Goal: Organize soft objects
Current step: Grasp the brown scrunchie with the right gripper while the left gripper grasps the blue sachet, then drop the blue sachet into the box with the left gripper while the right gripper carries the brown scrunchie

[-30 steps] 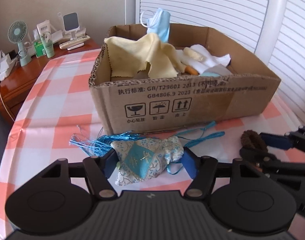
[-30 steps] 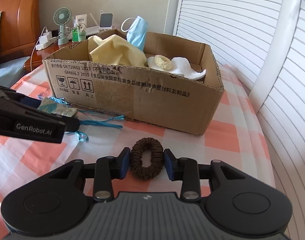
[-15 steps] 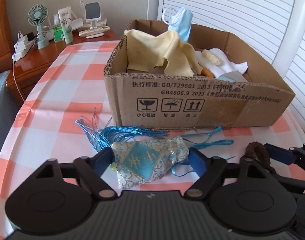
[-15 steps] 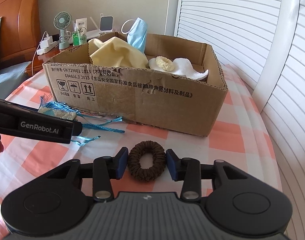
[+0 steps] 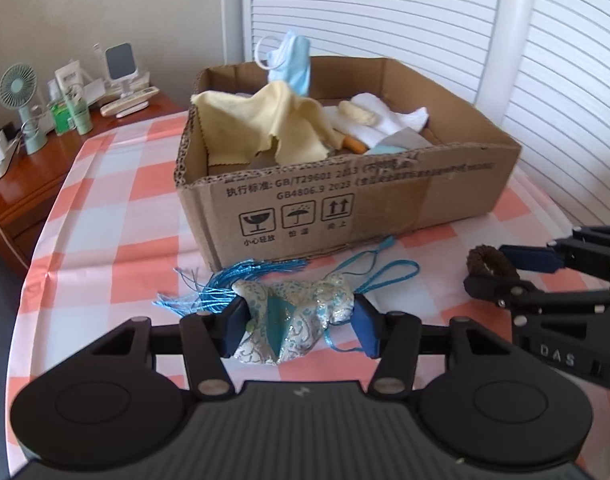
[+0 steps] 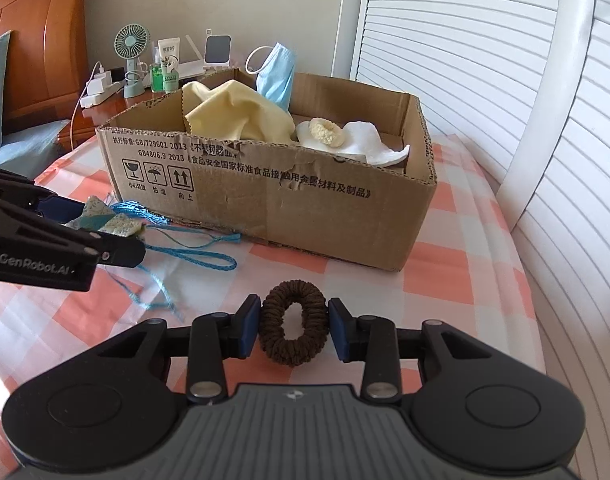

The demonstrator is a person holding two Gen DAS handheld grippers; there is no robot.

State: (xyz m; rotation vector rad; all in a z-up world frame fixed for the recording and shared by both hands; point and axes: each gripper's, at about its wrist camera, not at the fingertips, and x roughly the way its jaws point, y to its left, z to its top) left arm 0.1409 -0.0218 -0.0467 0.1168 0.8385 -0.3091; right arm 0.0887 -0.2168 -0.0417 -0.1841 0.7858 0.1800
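Left gripper point(image 5: 301, 326) closing on blue-and-silver brocade sachet point(image 5: 295, 320), fingers point(image 5: 236, 326) pressing both sides, fabric bunched, sachet just off the checked worktop point(image 5: 117, 216) near its front edge; blue tassel point(image 5: 233, 284) and cords point(image 5: 379, 274) trailing toward the box. Right gripper point(image 6: 293, 330) narrow, fingers point(image 6: 247, 330) clamped on brown scrunchie point(image 6: 293, 328), low over the worktop, front of the cardboard box point(image 6: 305, 200). Box mid-worktop, holding yellow cloth point(image 6: 233, 114), white cloth point(image 6: 365, 144), cream scrunchie point(image 6: 325, 132), blue face mask point(image 6: 277, 76) draped over back wall. Green fan point(image 6: 132, 46) on wooden nightstand point(image 5: 29, 172) past the far left corner.
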